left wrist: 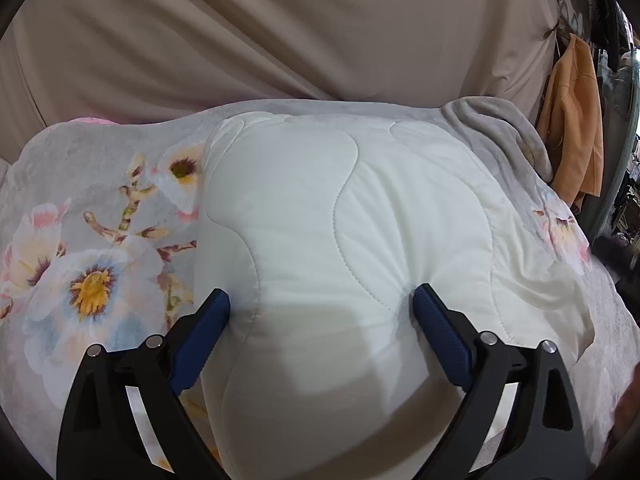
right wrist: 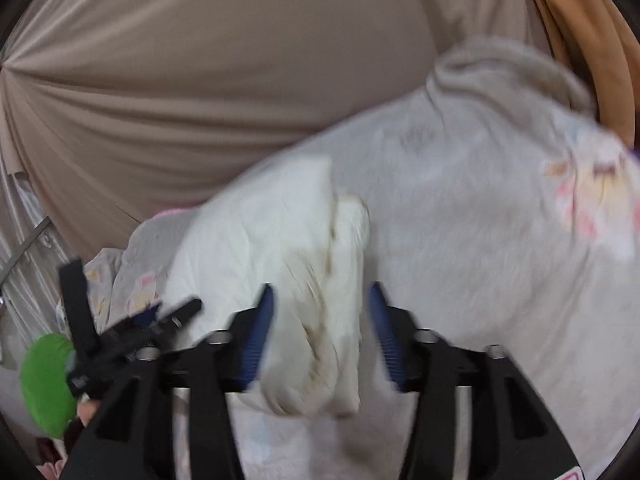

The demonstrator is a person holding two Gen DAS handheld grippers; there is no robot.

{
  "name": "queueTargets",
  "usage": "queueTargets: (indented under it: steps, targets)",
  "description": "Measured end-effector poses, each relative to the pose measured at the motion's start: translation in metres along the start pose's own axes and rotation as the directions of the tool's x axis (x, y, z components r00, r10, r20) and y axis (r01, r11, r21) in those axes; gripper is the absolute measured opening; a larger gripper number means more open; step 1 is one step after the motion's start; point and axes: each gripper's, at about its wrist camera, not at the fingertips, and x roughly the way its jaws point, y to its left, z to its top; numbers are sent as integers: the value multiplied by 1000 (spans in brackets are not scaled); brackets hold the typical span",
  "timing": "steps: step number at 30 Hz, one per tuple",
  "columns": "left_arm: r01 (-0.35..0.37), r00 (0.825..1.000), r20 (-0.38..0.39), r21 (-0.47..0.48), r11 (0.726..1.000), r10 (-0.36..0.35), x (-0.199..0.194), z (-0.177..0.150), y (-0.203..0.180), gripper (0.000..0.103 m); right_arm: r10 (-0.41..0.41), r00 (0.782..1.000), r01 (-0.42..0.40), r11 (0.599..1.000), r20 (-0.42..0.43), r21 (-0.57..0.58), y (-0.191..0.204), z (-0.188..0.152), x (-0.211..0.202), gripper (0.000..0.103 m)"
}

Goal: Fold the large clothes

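Note:
A thick white quilted cover (left wrist: pixel 360 208) lies folded on a grey floral blanket (left wrist: pixel 100 240). My left gripper (left wrist: pixel 320 298) stands wide open astride the cover's near bulge, its blue pads (left wrist: pixel 436 336) beside the padding. In the blurred right wrist view, my right gripper (right wrist: pixel 322 308) is shut on a bunched, slightly stained end of the white cover (right wrist: pixel 320 280), lifted off the blanket (right wrist: pixel 480 220). The left gripper's black fingers (right wrist: pixel 76 292) and green handle (right wrist: pixel 44 384) show at lower left of that view.
A beige draped cloth (left wrist: pixel 280 40) fills the background behind the bed. An orange garment (left wrist: pixel 572 128) hangs at the right, with clutter beyond it. A pink item (left wrist: pixel 92 121) peeks out behind the blanket's far left edge.

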Motion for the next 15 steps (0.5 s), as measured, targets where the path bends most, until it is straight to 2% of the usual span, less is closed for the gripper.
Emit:
queueTargets:
  steps: [3, 5, 8, 12, 15]
  targets:
    - [-3, 1000, 1, -4, 1000, 3, 0, -3, 1, 92, -34, 998, 40, 992, 47, -123, 43, 31, 1, 7]
    - [-8, 1000, 1, -4, 1000, 8, -1, -3, 0, 92, -70, 995, 85, 971, 76, -224, 73, 48, 17, 6]
    - [-8, 1000, -2, -7, 1000, 8, -2, -3, 2, 92, -114, 992, 123, 952, 49, -279, 96, 64, 63, 4]
    - [3, 1000, -5, -5, 1000, -3, 0, -4, 5, 94, -240, 971, 225, 931, -17, -289, 80, 56, 128, 3]
    - [21, 1000, 9, 18, 1000, -21, 1, -6, 0, 97, -229, 969, 202, 952, -98, -232, 46, 32, 161, 0]
